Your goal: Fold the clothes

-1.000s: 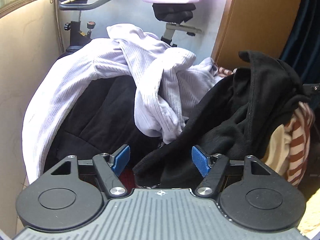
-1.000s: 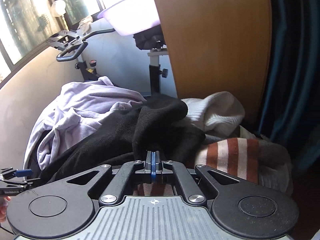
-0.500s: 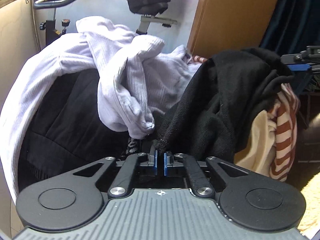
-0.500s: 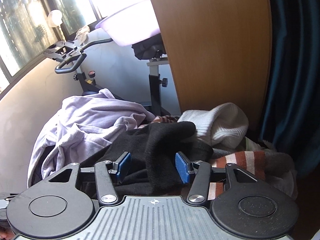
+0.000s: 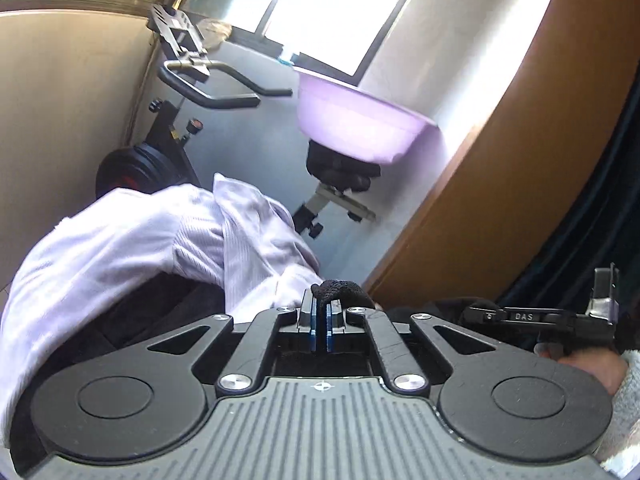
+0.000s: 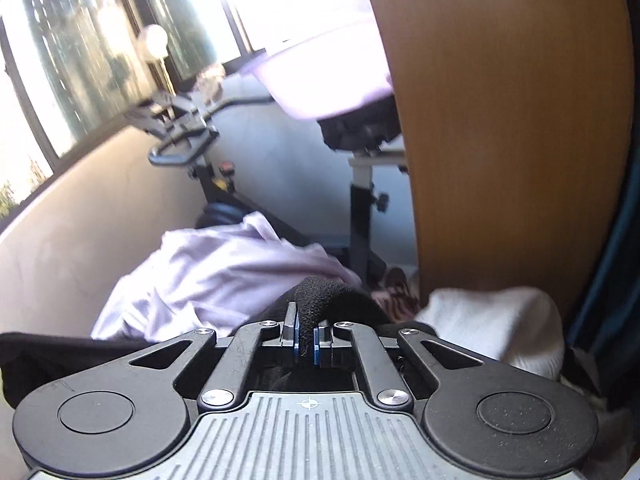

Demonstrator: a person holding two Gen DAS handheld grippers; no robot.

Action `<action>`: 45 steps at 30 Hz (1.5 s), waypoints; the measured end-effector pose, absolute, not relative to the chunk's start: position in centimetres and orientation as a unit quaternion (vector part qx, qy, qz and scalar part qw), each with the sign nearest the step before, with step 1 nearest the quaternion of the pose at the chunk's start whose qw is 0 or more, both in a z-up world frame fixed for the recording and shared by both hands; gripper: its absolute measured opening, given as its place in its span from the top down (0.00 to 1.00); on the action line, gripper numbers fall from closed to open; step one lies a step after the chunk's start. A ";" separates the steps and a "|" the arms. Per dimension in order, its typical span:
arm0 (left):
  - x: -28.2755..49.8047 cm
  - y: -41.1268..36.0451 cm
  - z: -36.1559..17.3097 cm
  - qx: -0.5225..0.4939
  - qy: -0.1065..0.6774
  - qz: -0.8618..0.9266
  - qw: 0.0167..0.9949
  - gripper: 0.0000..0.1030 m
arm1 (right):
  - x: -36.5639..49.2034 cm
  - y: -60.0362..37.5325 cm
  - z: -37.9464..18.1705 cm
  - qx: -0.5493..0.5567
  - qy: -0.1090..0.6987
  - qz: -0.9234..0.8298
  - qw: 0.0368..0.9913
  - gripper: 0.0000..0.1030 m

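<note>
Black garment (image 6: 320, 300) pinched in both grippers — left gripper (image 5: 320, 320), right gripper (image 6: 306, 338).

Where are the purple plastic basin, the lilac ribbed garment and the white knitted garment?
Purple plastic basin (image 5: 352, 130), left wrist view, outer wall.
Lilac ribbed garment (image 5: 244, 236), left wrist view, raised fold.
White knitted garment (image 6: 500, 324), right wrist view, bunched top.

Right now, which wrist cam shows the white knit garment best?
Right wrist view: the white knit garment lies in plain sight on the pile, right of the right gripper. The left wrist view doesn't show it, only the lilac garment and black fabric.
</note>
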State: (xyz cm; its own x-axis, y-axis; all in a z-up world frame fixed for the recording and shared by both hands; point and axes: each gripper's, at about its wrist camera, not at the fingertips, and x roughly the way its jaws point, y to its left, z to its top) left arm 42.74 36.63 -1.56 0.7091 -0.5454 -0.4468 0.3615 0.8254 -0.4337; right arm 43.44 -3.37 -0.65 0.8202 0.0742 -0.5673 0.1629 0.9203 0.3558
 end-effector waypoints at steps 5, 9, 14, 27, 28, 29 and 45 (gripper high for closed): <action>44.6 39.5 6.1 -0.127 0.183 -0.190 0.956 0.96 | 46.3 -2.6 7.5 0.197 0.179 0.014 0.964 0.96; 44.6 41.5 11.9 -0.121 0.091 -0.148 0.977 0.96 | 46.5 -2.6 12.0 0.180 0.093 0.024 0.979 0.95; 43.7 41.9 12.2 -0.112 0.078 -0.134 0.981 0.96 | 46.2 -4.1 8.1 0.164 0.151 0.013 0.975 0.95; 41.9 35.7 -3.6 -0.066 0.286 -0.168 0.941 0.96 | 42.7 -4.2 -8.5 0.215 0.403 -0.090 0.885 0.63; 41.9 36.0 -3.4 -0.071 0.285 -0.168 0.941 0.96 | 42.9 -3.3 -7.6 0.216 0.396 -0.076 0.889 0.63; 41.9 36.2 -3.2 -0.073 0.283 -0.167 0.942 0.96 | 43.3 -2.3 -6.7 0.214 0.388 -0.057 0.895 0.63; 39.9 36.2 1.3 -0.076 0.218 -0.173 0.958 0.96 | 49.3 8.5 -8.0 0.137 0.439 0.036 0.887 0.98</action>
State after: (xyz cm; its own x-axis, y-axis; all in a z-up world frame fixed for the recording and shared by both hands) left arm 39.90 36.16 1.26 0.8454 -0.3635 -0.3914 0.2973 0.9289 -0.2206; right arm 49.31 8.47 -7.96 0.6125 0.1837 -0.7688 0.0565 0.9599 0.2744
